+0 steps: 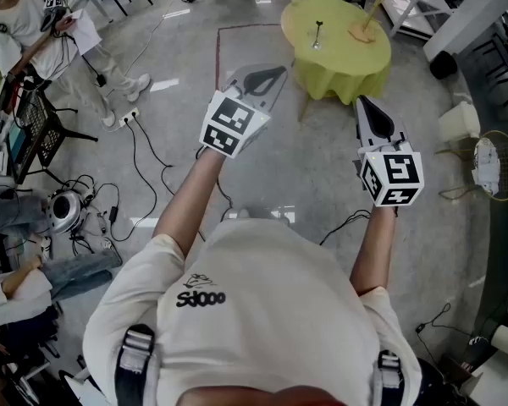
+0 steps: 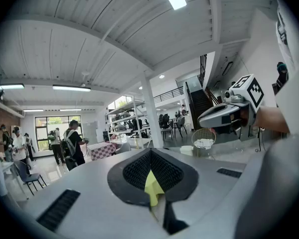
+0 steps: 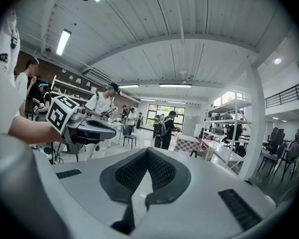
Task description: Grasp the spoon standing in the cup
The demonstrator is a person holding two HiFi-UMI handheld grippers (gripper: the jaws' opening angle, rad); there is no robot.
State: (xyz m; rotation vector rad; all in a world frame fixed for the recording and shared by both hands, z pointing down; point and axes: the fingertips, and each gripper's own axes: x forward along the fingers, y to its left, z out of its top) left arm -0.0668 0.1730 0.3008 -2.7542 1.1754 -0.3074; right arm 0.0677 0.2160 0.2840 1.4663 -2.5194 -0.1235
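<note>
The round counter [image 1: 343,57] under a yellow-green cloth stands well apart from both grippers. The left gripper [image 1: 269,79] and the right gripper [image 1: 366,108] hang in the air, each with fingers together. Near the counter's middle the small cup [image 1: 317,44] holds the spoon [image 1: 319,27] upright.

I see grey floor [image 1: 322,167] and a round yellow-clothed table [image 1: 339,79]. Above me, strip lights [image 3: 63,41] line the white ceiling [image 3: 189,14].

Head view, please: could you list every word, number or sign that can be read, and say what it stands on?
"SJ000" or similar, stylised: black print on the person's white shirt.
Marker cubes: square patterns only, no letters.
Elsewhere: nothing legible.
</note>
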